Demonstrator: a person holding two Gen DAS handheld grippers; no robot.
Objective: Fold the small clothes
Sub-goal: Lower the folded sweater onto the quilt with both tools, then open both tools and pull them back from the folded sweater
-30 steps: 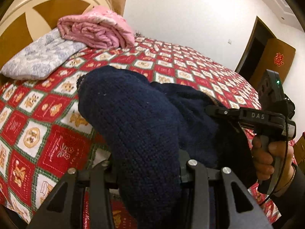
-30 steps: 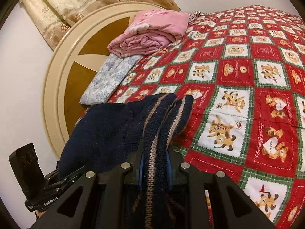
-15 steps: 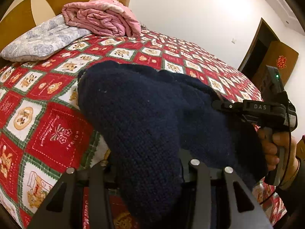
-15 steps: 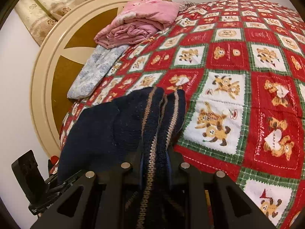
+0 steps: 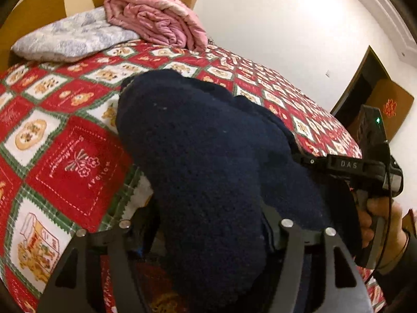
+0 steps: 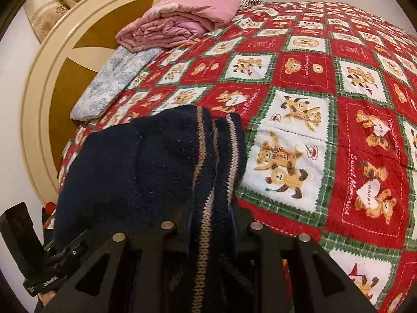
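A dark navy knitted garment (image 5: 198, 156) with tan stripes at its hem (image 6: 206, 172) hangs between both grippers above the bed. My left gripper (image 5: 208, 224) is shut on the plain navy part, which bulges over and hides the fingertips. My right gripper (image 6: 211, 219) is shut on the striped edge, which drapes over its jaws. In the left wrist view the right gripper (image 5: 365, 167) shows at the right, held in a hand. In the right wrist view the left gripper (image 6: 39, 263) shows at the lower left.
The bed is covered by a red, white and green teddy-bear quilt (image 6: 325, 104). A folded pink blanket (image 5: 156, 18) lies on a grey-blue pillow (image 5: 70, 36) by the round cream headboard (image 6: 47, 83). A dark doorway (image 5: 365, 88) is at the right.
Both grippers have moved lower and closer over the quilt, carrying the garment with them. The grips on the garment are unchanged.
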